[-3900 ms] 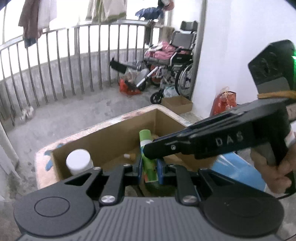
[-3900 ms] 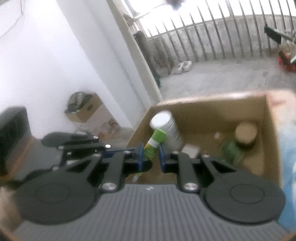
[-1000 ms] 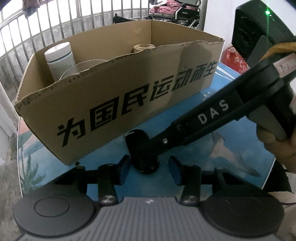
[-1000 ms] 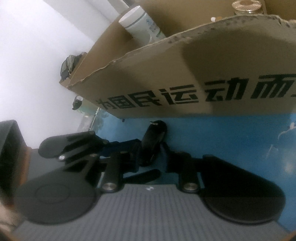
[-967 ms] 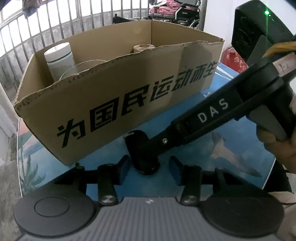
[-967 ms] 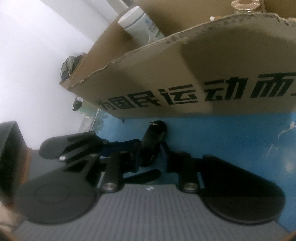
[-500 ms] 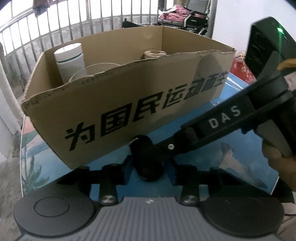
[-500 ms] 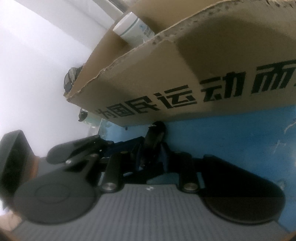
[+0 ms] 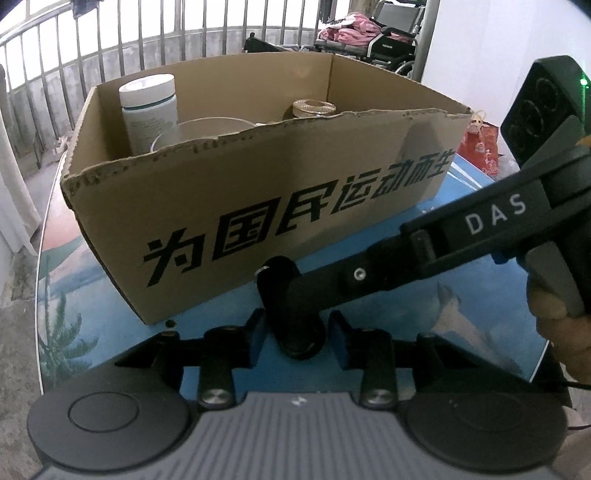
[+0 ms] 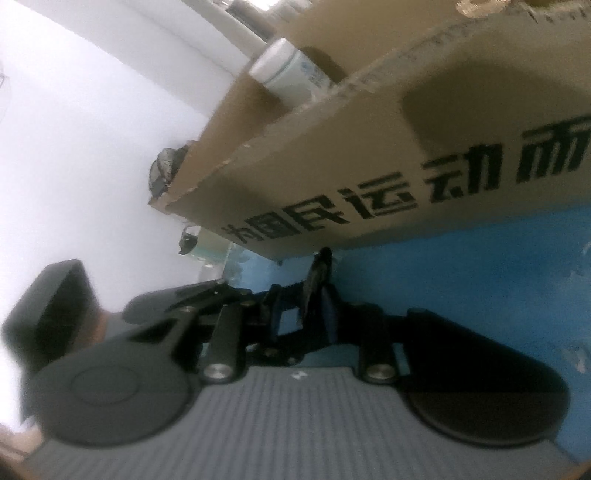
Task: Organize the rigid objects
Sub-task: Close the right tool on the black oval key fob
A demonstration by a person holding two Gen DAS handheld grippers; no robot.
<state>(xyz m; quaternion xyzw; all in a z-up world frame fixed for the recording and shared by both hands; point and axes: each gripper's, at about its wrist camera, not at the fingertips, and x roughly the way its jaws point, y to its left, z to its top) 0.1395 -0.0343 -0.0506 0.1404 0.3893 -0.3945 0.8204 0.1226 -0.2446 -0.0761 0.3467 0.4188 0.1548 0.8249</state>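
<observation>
A small black object (image 9: 291,310) sits on the blue table just in front of the cardboard box (image 9: 280,199). My left gripper (image 9: 297,338) is open, its pads either side of the object with gaps. My right gripper (image 10: 303,314) reaches in from the right and is shut on the black object (image 10: 319,275), its finger (image 9: 369,280) crossing the left wrist view. The box holds a white jar (image 9: 147,110), a clear container (image 9: 195,129) and a gold-lidded jar (image 9: 314,109).
The blue printed table (image 9: 424,325) ends close on the left (image 9: 38,295) and right. Behind are a metal railing (image 9: 110,44), a wheelchair (image 9: 384,33) and a white wall. A red bag (image 9: 480,147) lies right of the box.
Both cameras have risen and tilted, so the box sits lower in view. The right gripper has closed tighter on the black object. The left gripper's pads stay apart around it.
</observation>
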